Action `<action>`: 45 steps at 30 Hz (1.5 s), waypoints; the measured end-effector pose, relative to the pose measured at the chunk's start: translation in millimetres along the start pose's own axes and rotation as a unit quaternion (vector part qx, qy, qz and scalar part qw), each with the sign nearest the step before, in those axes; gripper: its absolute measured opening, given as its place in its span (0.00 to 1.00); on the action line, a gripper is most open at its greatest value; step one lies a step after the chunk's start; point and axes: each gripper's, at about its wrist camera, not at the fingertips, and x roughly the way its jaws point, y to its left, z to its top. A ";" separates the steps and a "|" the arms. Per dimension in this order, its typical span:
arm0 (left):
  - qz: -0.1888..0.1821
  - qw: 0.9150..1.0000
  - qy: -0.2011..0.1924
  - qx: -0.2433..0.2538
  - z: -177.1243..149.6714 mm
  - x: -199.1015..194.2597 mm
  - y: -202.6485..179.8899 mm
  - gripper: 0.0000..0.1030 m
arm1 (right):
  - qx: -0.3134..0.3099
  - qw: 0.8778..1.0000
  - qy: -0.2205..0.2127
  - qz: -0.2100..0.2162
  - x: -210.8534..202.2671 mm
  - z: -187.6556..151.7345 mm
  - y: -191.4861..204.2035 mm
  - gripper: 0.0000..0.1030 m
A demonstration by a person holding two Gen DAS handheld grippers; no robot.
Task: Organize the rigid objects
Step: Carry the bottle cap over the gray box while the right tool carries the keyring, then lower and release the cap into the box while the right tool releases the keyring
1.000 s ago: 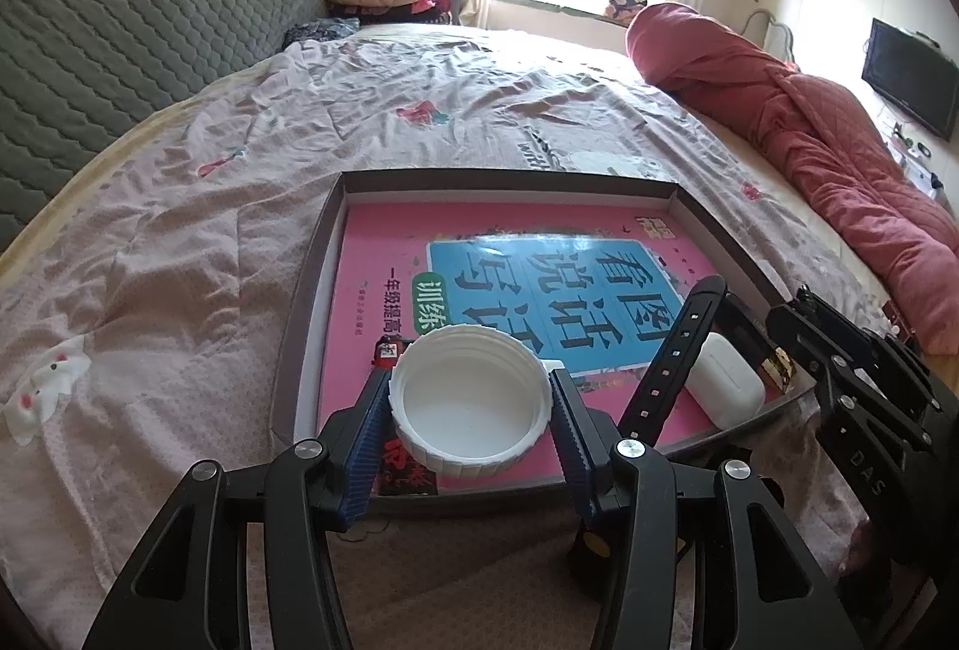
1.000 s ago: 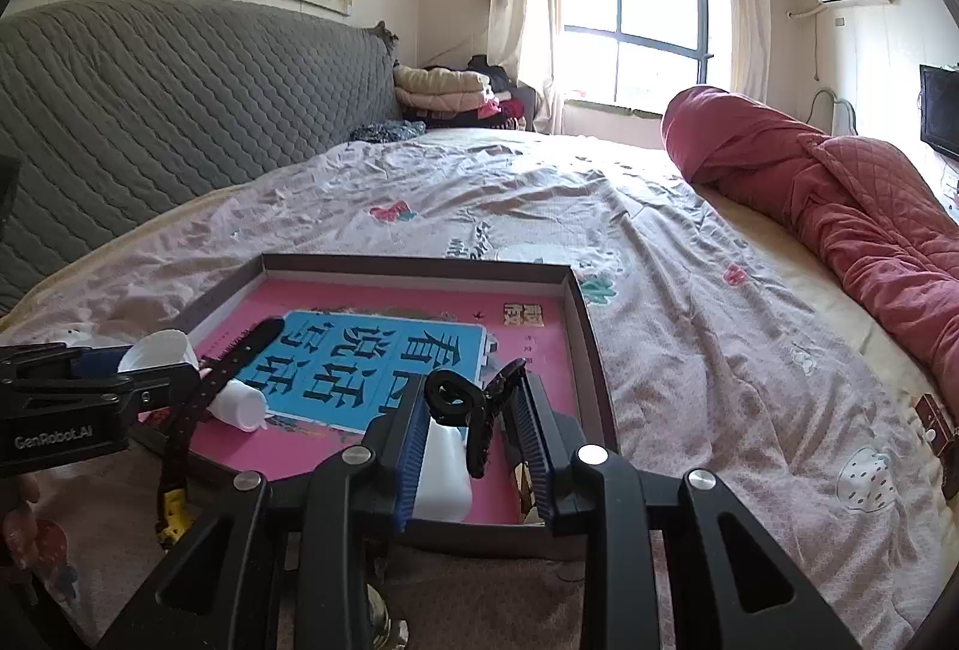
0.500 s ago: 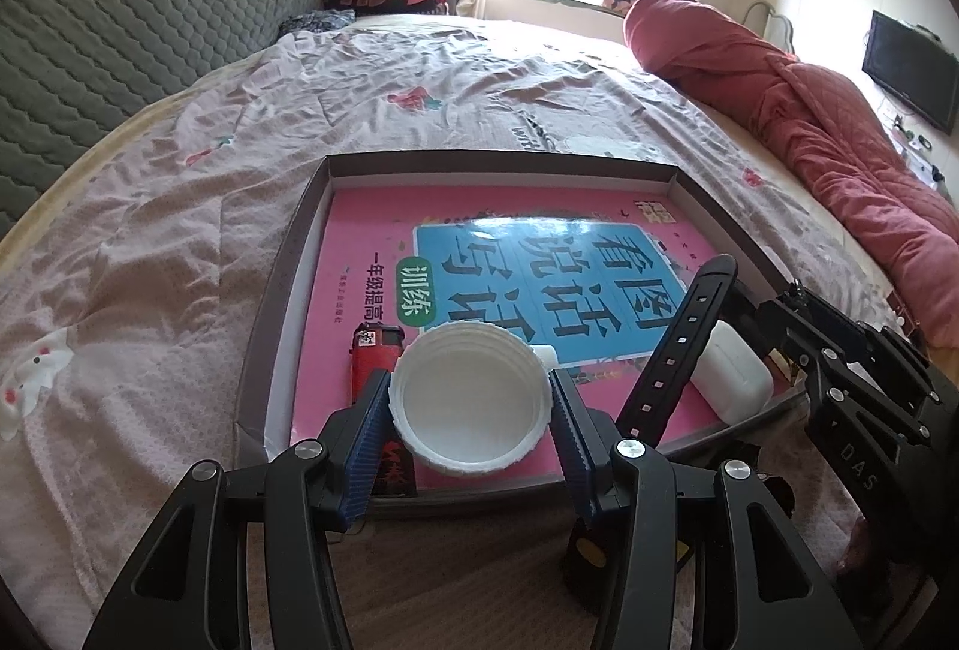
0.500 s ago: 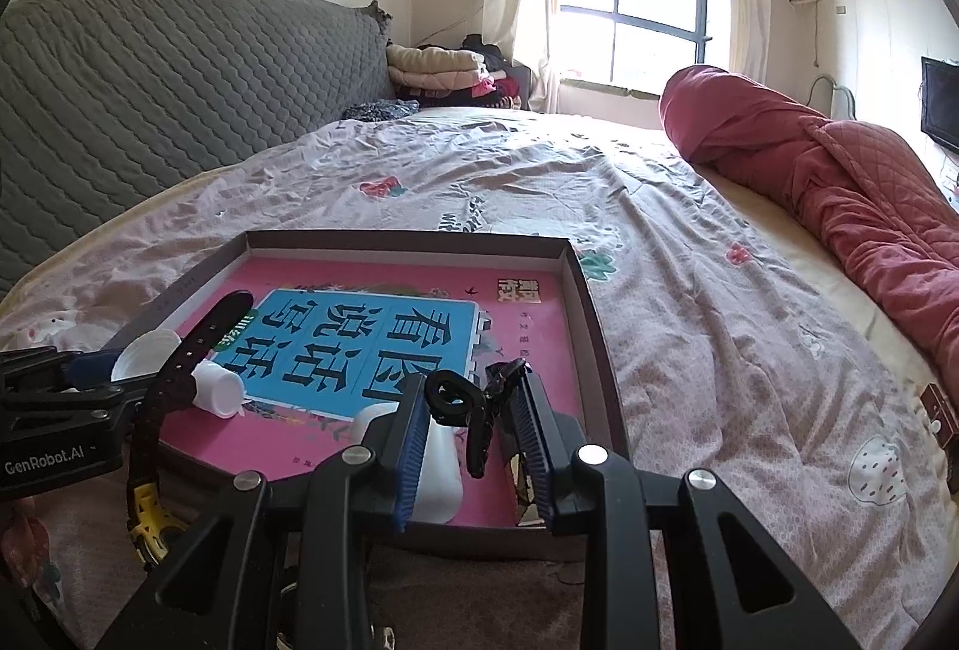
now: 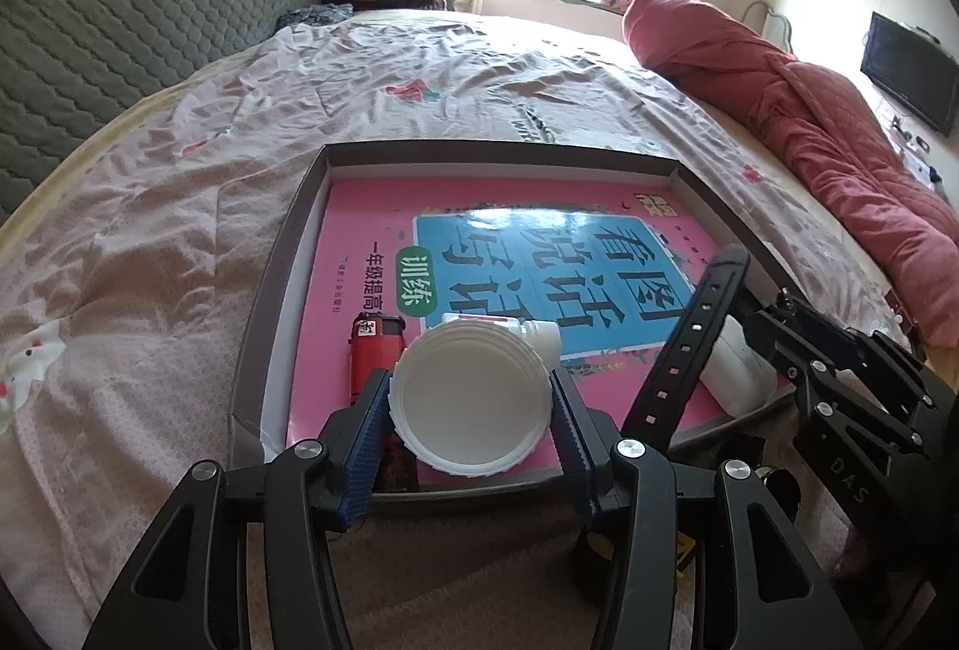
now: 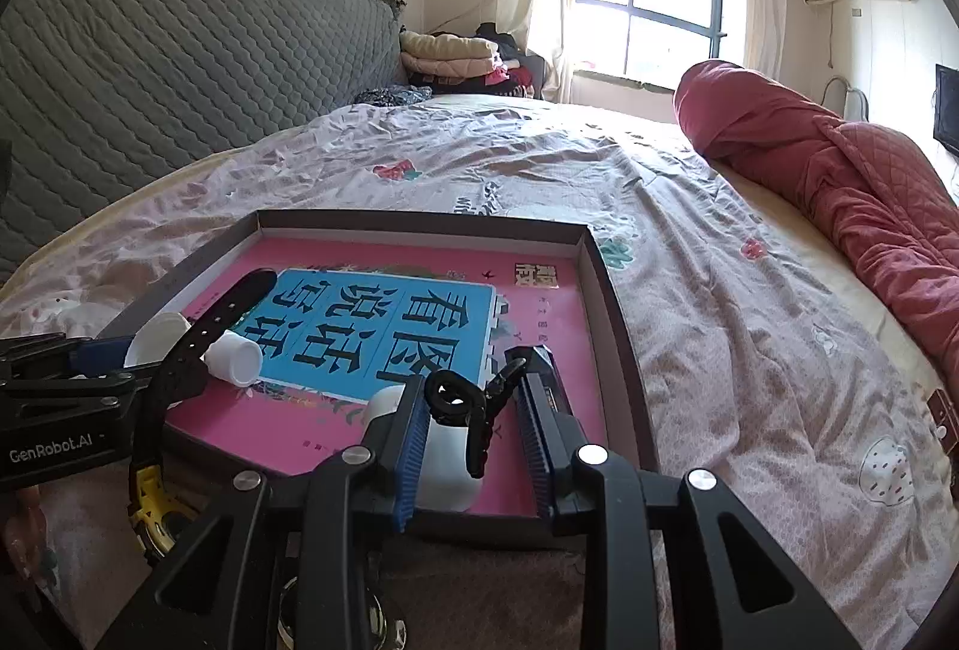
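- The left gripper is clamping a white lid between its blue pads, holding it over the near edge of the tray on the bed.
- The right gripper is holding a black hair clip narrowly between its pads, above a white bottle lying in the tray's near right part.
- A pink book is filling the tray floor; a red lighter, a small white bottle and a black watch strap are lying near the lid.
- Risk, as I judge it: the lid is being gripped only by its ribbed rim, so it could be slipping or landing on the lighter if released here.
- The clip could be snagging on the bottle beneath it.
- Compared with a second ago, both grippers are sitting further over the tray, and the lighter is now showing fully beside the lid.
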 end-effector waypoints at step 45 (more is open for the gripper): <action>-0.016 1.000 0.008 -0.006 3.0 5.9 0.0 0.52 | 0.005 1.000 0.010 0.010 1.1 -3.2 0.8 0.31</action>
